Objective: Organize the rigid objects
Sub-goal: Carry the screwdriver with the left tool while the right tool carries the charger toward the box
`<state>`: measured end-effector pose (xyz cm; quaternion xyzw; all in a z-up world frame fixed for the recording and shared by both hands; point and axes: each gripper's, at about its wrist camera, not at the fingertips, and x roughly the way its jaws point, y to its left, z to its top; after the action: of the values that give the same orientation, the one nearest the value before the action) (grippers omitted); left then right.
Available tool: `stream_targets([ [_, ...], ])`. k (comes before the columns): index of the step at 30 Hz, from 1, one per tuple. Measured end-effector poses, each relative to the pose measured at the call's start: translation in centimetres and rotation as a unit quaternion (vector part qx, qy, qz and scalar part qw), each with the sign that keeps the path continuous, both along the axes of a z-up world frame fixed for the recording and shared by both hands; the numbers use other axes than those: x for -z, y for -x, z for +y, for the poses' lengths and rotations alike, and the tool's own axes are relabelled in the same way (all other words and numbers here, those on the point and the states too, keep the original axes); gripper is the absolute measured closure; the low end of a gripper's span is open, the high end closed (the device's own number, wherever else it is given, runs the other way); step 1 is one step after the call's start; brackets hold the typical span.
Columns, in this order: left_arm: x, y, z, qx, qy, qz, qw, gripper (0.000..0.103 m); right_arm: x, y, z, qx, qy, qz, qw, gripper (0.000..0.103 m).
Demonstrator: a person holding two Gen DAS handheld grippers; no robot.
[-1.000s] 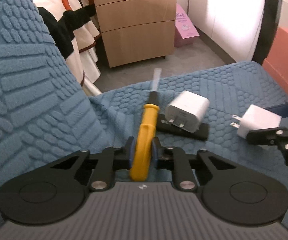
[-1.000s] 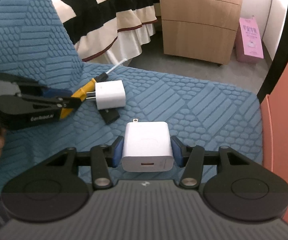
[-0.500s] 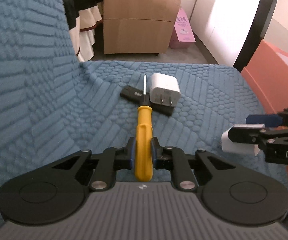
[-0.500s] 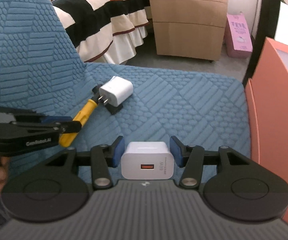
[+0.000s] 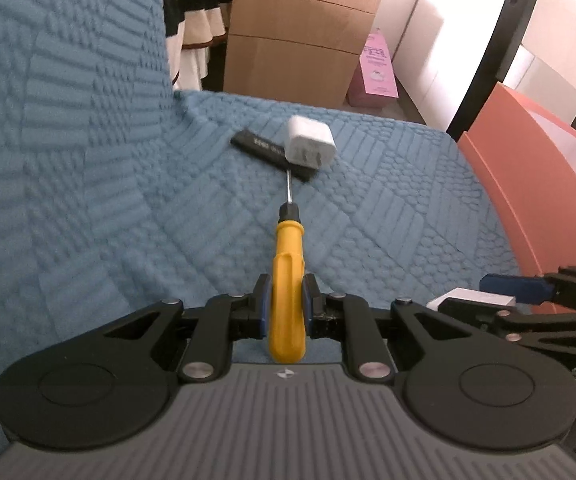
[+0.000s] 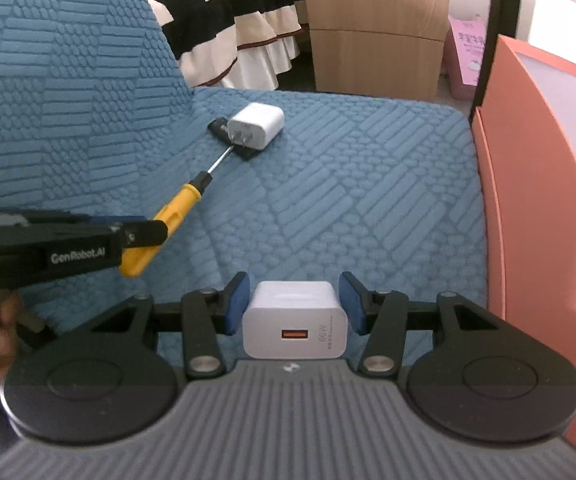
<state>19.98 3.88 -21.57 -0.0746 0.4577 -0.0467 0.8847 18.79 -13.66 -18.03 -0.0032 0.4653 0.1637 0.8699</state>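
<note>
Between the blue pads of the left hand-held gripper (image 5: 284, 306), a screwdriver (image 5: 288, 276) with a smooth yellow handle is clamped, its metal shaft aimed at a white boxy charger (image 5: 308, 143) lying on a flat black bar (image 5: 266, 148). A second white charger (image 6: 293, 325) sits between the spread, untouching pads of the right hand-held gripper (image 6: 293, 310), over the quilted blue cushion (image 6: 367, 208). A coral box wall (image 6: 543, 208) is seen at the right.

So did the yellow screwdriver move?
Yes. The yellow screwdriver, held by the left gripper, pulled back from the white charger on the black bar; now only its tip reaches them.
</note>
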Motion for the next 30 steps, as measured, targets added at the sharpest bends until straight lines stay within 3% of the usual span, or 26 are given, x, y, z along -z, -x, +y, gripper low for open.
stream_targets([
  [7,-0.1,3.3,-1.3,-0.009,0.019,0.003,0.9998,0.084,0.4,2.6,-0.7,0.006,-0.001,0.013,1.0,0.051],
  [15,1.2,5.8,-1.8,0.001,0.037,0.041,0.9985,0.084,-0.3,5.8,-0.6,0.016,0.008,-0.011,1.0,0.052],
  [24,1.4,5.3,-1.6,-0.007,0.043,0.042,0.9982,0.083,0.6,4.7,-0.9,0.02,-0.003,-0.004,1.0,0.051],
  [30,1.7,4.7,-1.0,-0.02,0.071,0.055,0.9957,0.082,1.0,3.9,-1.4,0.026,-0.026,0.011,0.999,0.048],
])
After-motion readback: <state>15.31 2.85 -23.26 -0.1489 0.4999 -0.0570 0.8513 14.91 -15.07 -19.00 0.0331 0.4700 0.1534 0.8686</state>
